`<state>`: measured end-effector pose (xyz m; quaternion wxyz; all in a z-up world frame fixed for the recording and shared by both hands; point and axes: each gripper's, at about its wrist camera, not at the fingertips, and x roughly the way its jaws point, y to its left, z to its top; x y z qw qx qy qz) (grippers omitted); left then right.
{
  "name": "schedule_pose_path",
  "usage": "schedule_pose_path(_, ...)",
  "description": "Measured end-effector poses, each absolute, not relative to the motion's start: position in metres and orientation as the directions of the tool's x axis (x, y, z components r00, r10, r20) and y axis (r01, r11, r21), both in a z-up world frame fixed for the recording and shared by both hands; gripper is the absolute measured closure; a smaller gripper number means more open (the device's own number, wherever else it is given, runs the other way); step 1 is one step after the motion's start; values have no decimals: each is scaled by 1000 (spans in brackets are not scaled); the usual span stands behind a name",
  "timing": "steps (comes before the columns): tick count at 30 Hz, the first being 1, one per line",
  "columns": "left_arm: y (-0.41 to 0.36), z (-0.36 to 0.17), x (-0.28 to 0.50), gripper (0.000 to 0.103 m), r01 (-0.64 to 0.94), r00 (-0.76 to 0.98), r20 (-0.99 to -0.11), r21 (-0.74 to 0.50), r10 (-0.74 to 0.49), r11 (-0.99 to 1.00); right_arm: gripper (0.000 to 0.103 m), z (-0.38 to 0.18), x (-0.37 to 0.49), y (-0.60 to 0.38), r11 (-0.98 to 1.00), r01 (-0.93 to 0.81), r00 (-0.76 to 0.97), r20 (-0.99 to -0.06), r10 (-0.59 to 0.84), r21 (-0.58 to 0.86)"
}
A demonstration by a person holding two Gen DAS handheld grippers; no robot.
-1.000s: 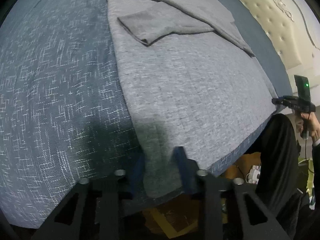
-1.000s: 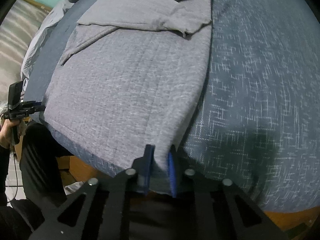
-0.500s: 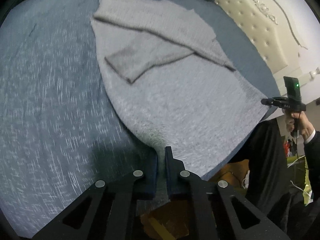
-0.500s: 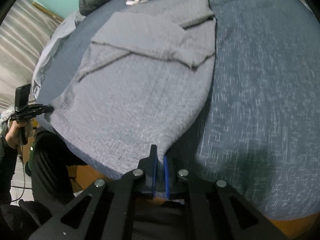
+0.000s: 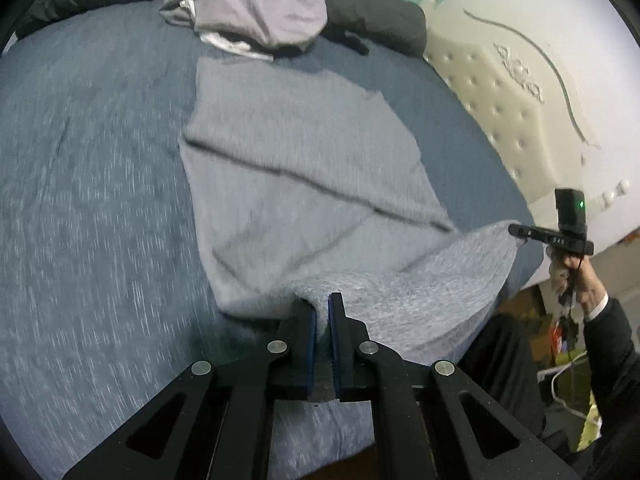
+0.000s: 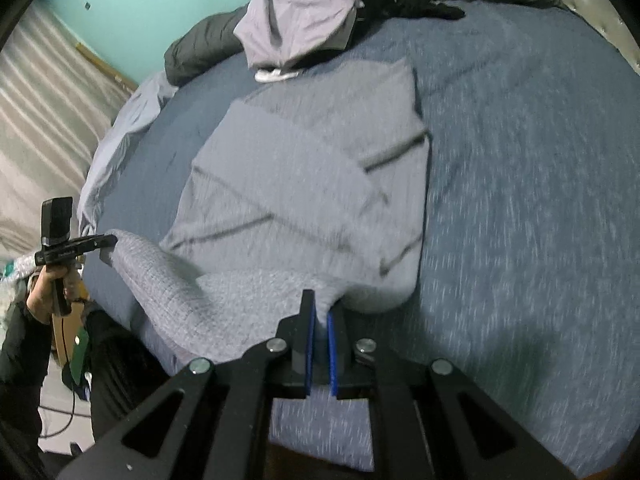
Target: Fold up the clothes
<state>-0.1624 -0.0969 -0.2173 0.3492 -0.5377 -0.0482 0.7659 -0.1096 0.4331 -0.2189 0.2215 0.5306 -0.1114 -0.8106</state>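
On the bed [image 5: 92,208], left gripper [image 5: 322,300] and right gripper [image 6: 321,307] each pinch a hem corner of the grey sweater [image 5: 304,168]; soft, limp knit, likely sags between grips.

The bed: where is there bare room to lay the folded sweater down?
Bare blue bedspread lies left of the grey sweater, and more to its right. The far end is crowded by a heap of clothes.

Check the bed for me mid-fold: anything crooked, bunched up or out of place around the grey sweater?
Nothing alarming. The grey sweater lies flat with sleeves folded in, its near hem lifted at both corners by the left gripper and right gripper. A crumpled lilac garment sits just past the collar end, possibly in the fold's landing area.
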Motion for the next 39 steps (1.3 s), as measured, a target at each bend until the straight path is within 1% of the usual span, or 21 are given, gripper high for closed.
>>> schedule_pose_path(7, -90, -200, -232, 97, -455, -215, -770, -466, 601, -759, 98, -201, -180, 438, -888, 223, -382, -802, -459, 402)
schedule_pose_path(14, -83, -202, -322, 97, -410, -249, -747, -495, 617, -766, 98, -194, -266, 439, -898, 221, -414, -797, -440, 380)
schedule_pose_path(23, -67, -227, -429, 97, -364, -277, -765, -476, 581, -801, 98, -205, -385, 432, -919, 216, -418, -819, -392, 330)
schedule_pose_path(30, -49, -244, -499, 97, -344, -289, -802, -423, 523, -838, 98, -228, -446, 422, -943, 187, -433, -838, -331, 276)
schedule_pose_path(35, -42, -273, -535, 97, -290, -289, -813, -428, 505, -856, 98, -245, -488, 414, -958, 164, -442, -850, -286, 237)
schedule_pose_path(39, -47, -302, -545, 95, -236, -287, -814, -450, 504, -861, 98, -266, -506, 408, -964, 158, -454, -851, -263, 214)
